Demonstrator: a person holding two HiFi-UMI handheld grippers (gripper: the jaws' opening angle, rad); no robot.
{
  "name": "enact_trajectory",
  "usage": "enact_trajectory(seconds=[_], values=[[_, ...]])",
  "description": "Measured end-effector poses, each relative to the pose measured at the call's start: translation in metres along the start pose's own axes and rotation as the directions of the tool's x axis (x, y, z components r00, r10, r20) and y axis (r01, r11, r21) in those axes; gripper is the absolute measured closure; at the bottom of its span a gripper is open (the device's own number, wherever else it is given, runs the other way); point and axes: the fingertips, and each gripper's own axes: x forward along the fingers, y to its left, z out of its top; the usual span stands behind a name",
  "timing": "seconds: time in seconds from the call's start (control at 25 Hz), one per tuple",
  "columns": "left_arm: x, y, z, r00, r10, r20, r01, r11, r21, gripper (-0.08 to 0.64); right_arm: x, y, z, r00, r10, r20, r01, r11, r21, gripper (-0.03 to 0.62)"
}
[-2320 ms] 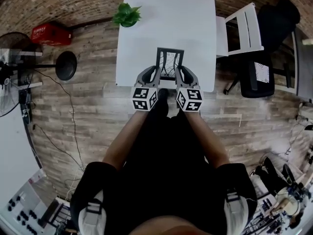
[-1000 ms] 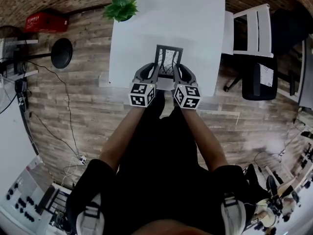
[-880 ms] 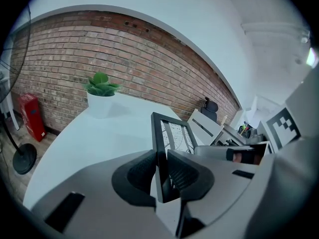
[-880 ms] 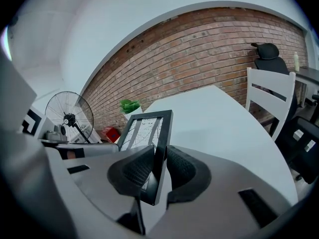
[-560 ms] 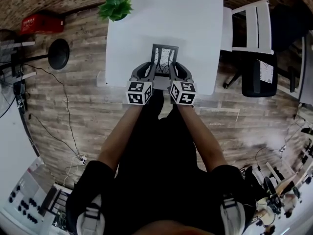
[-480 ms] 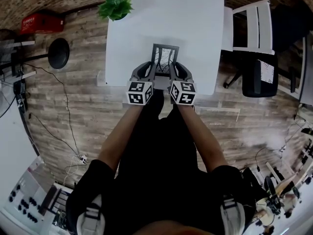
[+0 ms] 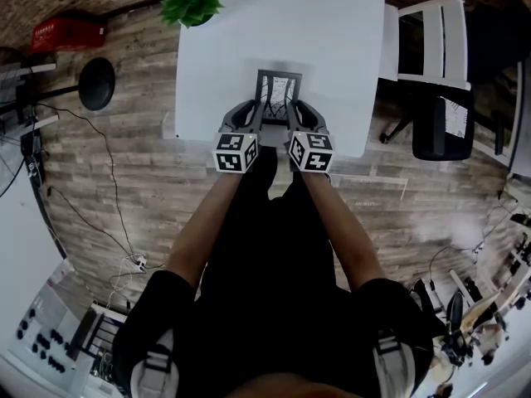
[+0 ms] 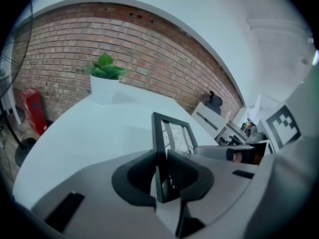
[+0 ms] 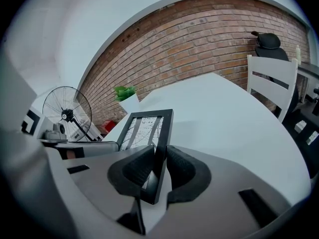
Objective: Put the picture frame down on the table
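Moved: frame [image 7: 278, 92], left tongs [image 8: 160, 164] and right tongs [image 9: 158, 162] sit lower than a second ago, nearer the table [image 7: 332, 31]
Left tongs: pinching the frame's left rail
Right tongs: pinching its right rail
Frame: upright between them over the table's near edge; whether it touches is hidden
Risk: likely, letting go before the bottom edge rests would drop or topple it; uneven release could swing it off the edge

Black picture frame [image 7: 278, 94] (line drawing inside) is upright over the white table [image 7: 332, 40] near its edge.
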Motion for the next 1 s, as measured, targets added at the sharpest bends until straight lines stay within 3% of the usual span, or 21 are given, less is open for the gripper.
enact_trajectory(seconds=[0.64,1.0], values=[[0.014,0.005,-0.026,0.998,-0.003,-0.059,0.003,1.000,-0.006,0.479,0.008,-0.006,-0.020,0.997,0.000,-0.081,-0.006,0.997,-0.073,0.512],[0.019,0.009,-0.032,0.997,0.010,-0.083,-0.011,1.000,-0.006,0.479,0.014,-0.007,-0.023,0.995,0.016,-0.101,-0.023,0.998,-0.065,0.511]])
